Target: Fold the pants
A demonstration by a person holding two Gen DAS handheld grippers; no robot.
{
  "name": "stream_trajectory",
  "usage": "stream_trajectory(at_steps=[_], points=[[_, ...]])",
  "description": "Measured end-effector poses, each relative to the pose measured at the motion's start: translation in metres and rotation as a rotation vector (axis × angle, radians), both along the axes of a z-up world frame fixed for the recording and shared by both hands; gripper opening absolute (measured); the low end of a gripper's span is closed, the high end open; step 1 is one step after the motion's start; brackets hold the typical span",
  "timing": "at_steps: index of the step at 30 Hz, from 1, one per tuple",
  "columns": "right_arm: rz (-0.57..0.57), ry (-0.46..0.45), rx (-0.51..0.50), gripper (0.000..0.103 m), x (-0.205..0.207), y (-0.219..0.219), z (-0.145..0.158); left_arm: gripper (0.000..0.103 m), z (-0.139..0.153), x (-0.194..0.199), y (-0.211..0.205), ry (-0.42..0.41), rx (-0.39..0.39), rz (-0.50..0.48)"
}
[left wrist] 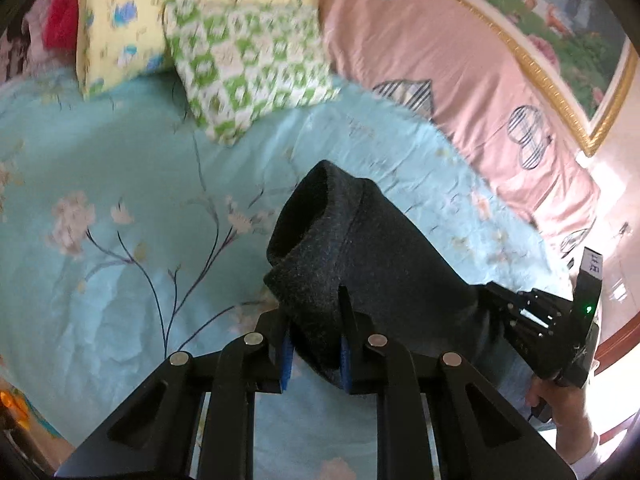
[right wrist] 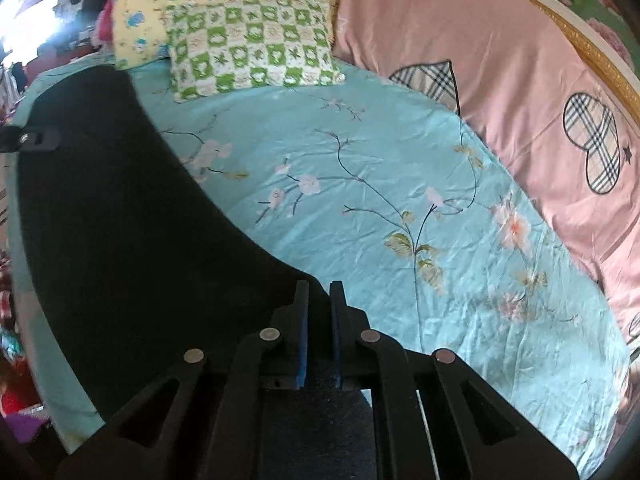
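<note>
L tongs (left wrist: 316, 344) & R tongs (right wrist: 319, 328) clamp dark pants (left wrist: 360, 256) over bed sheet (left wrist: 120, 168).

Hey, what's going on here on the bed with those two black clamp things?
A person is folding dark pants on a bed with a turquoise floral sheet, holding a gripper in each hand. The left gripper is clamped on a bunched edge of the fabric, and the right gripper is pinched shut on another part. The cloth is stretched between them, partly raised off the sheet. Two patterned pillows and a pink duvet lie beyond.
</note>
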State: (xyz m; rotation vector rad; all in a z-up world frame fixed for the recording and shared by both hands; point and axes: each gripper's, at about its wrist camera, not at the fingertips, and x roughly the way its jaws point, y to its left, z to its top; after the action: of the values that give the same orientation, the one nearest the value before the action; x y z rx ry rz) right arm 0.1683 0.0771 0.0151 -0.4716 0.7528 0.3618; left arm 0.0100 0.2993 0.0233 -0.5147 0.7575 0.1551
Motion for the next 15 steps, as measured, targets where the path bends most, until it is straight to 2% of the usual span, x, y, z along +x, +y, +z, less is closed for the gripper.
stream_trajectory(at_steps=[5,7,9,12,15], points=[[-0.036,0.02,-0.015,0.01,0.015,0.006,-0.035,0.017,-0.035,0.014,0.008,0.057,0.017,0.003],[-0.041,0.031,0.012,0.012,0.014,0.004,-0.038,0.021,-0.043,0.016,0.011,0.068,0.009,0.0],[-0.042,0.043,0.057,0.016,0.012,-0.001,-0.034,0.032,-0.042,0.011,0.015,0.067,-0.008,0.01],[-0.06,0.054,0.137,0.03,0.004,-0.014,-0.02,0.037,-0.036,0.002,0.018,0.067,-0.005,0.029],[-0.08,0.061,0.248,0.033,-0.009,-0.036,-0.001,0.04,-0.023,-0.009,0.014,0.059,0.042,0.055]])
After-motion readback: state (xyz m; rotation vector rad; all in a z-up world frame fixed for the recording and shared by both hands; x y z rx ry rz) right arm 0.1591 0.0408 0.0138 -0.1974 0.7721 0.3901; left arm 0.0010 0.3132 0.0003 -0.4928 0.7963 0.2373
